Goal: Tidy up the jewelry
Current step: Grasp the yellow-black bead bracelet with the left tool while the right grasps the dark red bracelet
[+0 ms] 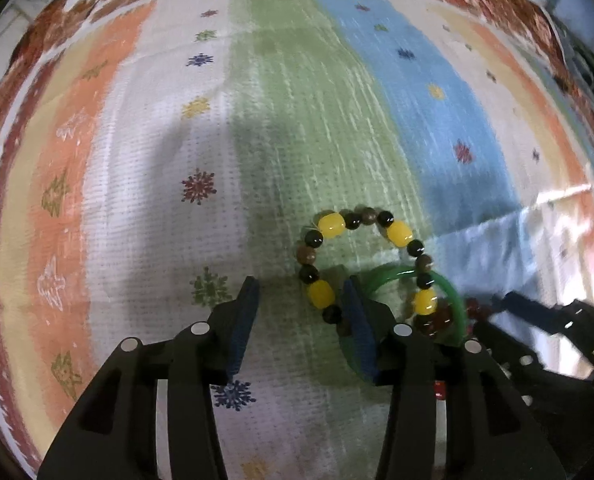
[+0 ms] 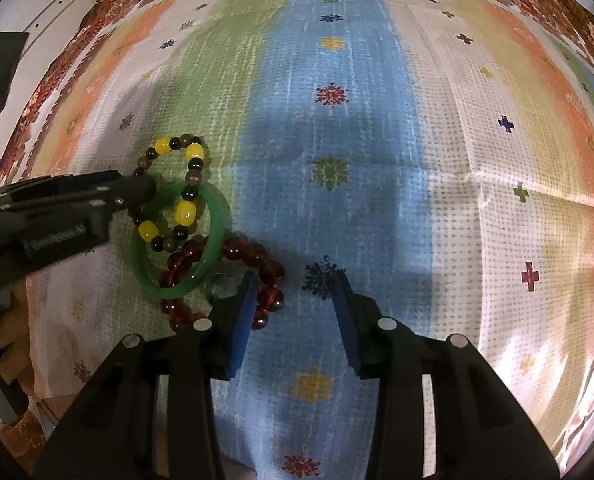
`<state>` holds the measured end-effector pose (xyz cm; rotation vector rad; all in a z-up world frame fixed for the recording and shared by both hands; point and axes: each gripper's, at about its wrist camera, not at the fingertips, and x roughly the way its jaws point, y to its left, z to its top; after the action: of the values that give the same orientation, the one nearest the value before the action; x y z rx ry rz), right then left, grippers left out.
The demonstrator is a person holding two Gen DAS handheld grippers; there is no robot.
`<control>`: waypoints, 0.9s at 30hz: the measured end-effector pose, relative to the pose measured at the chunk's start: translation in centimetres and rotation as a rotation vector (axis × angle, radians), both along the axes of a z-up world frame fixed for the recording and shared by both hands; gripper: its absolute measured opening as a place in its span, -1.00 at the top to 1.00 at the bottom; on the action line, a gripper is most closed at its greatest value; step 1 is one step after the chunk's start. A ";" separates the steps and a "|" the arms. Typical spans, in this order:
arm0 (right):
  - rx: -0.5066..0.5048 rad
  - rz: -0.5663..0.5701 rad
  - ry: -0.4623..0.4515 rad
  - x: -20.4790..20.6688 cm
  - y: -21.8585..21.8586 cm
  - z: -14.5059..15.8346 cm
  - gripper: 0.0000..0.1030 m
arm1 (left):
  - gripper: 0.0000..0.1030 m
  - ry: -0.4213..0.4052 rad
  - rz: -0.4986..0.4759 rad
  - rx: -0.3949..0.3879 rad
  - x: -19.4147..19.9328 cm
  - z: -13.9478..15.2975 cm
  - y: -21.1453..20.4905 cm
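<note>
A bracelet of yellow and dark beads (image 1: 367, 256) (image 2: 175, 196) lies on the striped cloth, overlapping a green bangle (image 1: 437, 300) (image 2: 181, 244). A dark red bead bracelet (image 2: 241, 280) (image 1: 441, 320) lies partly under the bangle. My left gripper (image 1: 303, 312) is open, its right finger (image 1: 359, 332) resting over the bangle and beside the yellow beads. It shows at the left in the right wrist view (image 2: 97, 196). My right gripper (image 2: 293, 304) is open and empty, its left finger (image 2: 243, 320) beside the red beads. It shows at the right in the left wrist view (image 1: 537, 316).
The striped cloth (image 2: 337, 140) with small star patterns covers the table. A floral cloth border (image 1: 97, 12) runs along the far edge. A hand (image 2: 1, 332) holds the left gripper at the lower left.
</note>
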<state>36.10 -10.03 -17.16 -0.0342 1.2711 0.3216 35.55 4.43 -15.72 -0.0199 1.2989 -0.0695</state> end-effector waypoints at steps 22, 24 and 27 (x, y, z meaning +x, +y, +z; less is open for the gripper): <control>0.076 0.067 0.023 -0.2 0.3 1.2 0.71 | 0.78 -0.028 -0.024 -0.071 -0.9 2.1 1.1; 0.086 0.067 0.012 -0.5 0.2 1.8 0.71 | 0.78 -0.045 -0.026 -0.082 -1.1 3.0 1.1; 0.087 0.078 -0.008 -1.0 0.6 2.8 0.71 | 0.78 -0.071 -0.031 -0.090 -1.6 4.1 1.2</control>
<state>35.11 -9.39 -14.35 -0.0110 1.2487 0.4437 33.96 5.62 -11.60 -0.0734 1.2250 -0.1543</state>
